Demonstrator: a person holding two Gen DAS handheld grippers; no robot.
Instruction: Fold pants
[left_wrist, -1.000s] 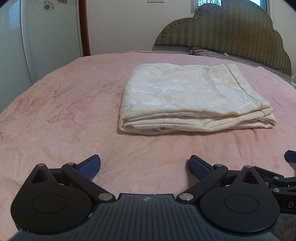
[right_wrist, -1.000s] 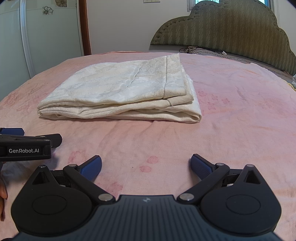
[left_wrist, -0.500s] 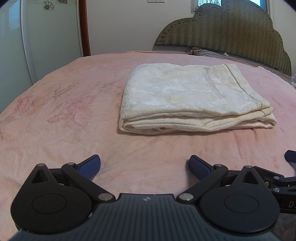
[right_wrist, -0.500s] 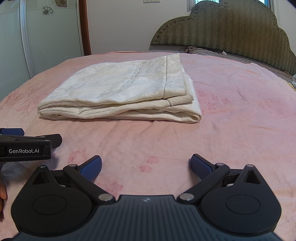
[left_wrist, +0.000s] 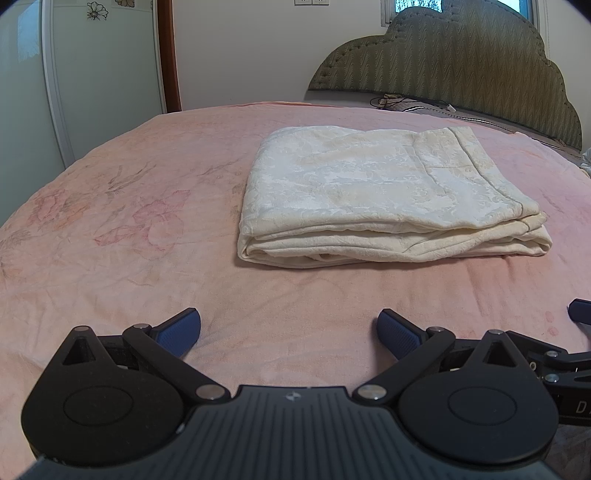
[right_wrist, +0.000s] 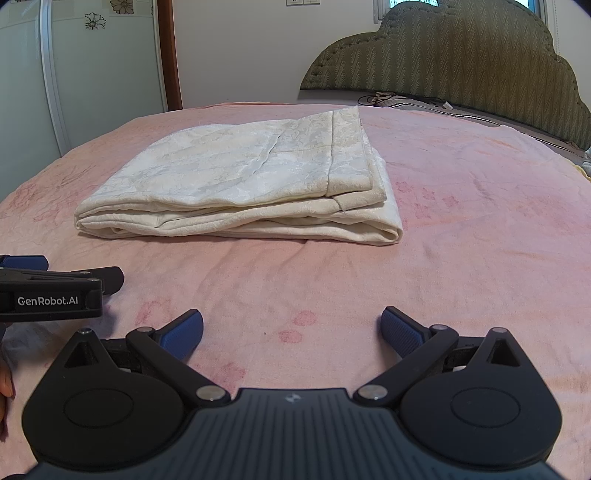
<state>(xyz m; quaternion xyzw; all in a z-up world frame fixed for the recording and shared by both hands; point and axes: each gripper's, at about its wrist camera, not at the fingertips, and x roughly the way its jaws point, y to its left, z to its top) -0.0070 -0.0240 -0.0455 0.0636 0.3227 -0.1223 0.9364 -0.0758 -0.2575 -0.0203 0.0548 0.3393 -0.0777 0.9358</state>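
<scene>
Cream patterned pants lie folded in a flat rectangular stack on the pink bedspread; they also show in the right wrist view. My left gripper is open and empty, resting low on the bed in front of the stack, apart from it. My right gripper is open and empty, also short of the stack. The left gripper's side shows at the left edge of the right wrist view.
A padded olive headboard stands at the far side with cables at its foot. A white wardrobe and a brown door frame are on the left. The bed's edge curves away left.
</scene>
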